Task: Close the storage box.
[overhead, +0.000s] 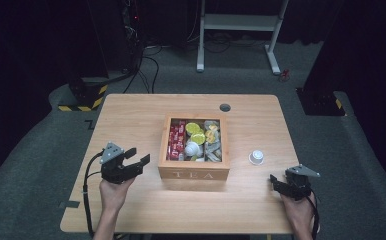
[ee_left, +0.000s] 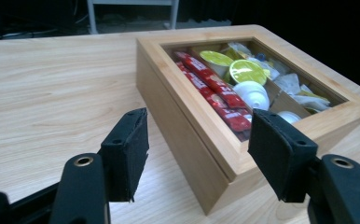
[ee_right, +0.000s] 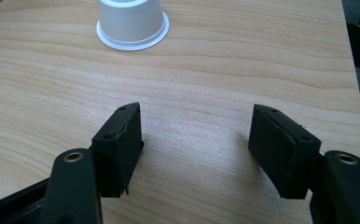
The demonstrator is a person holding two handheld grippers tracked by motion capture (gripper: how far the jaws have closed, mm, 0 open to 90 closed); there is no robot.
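high view: white capsule (overhead: 256, 157) stands upside down, axis vertical.

Bare desk (overhead: 131, 115) lies open left of and behind the tea box (overhead: 193, 174), which blocks the middle. To its right, 1 white capsule (overhead: 256, 157) stands on the wood, with clear desk around it.

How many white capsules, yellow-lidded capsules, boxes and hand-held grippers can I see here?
White capsules: 2, one on the table, one in the tea box
Yellow-lidded capsules: 2, both in the box
Wooden tea box: 1
Grippers: 2, left gripper and right gripper, both open
Total: 7
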